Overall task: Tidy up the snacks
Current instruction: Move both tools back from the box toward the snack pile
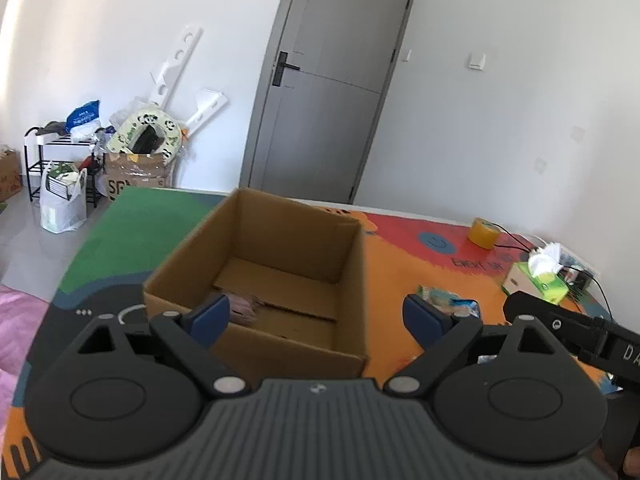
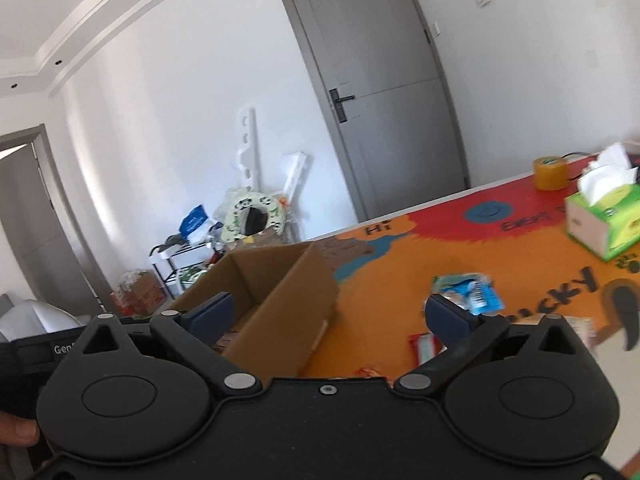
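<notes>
An open cardboard box (image 1: 280, 240) stands on the colourful table mat, with a pinkish snack packet (image 1: 242, 309) lying on its floor. My left gripper (image 1: 316, 316) hovers open over the box's near wall, nothing between its blue pads. To the right of the box lies a blue and green snack packet (image 1: 452, 302). My right gripper (image 2: 328, 314) is open too, over the box's right near corner (image 2: 280, 292). The blue and green packet (image 2: 468, 288) lies just beyond its right pad. A red packet (image 2: 424, 346) and another small red one (image 2: 368, 372) lie near the gripper body.
A green tissue box (image 2: 604, 224) and a roll of yellow tape (image 2: 552, 172) stand at the far right of the mat (image 1: 400, 256), with black cables (image 1: 512, 240) beside them. Past the table are a grey door (image 1: 320, 100), a black rack (image 1: 44, 152) and bags on the floor.
</notes>
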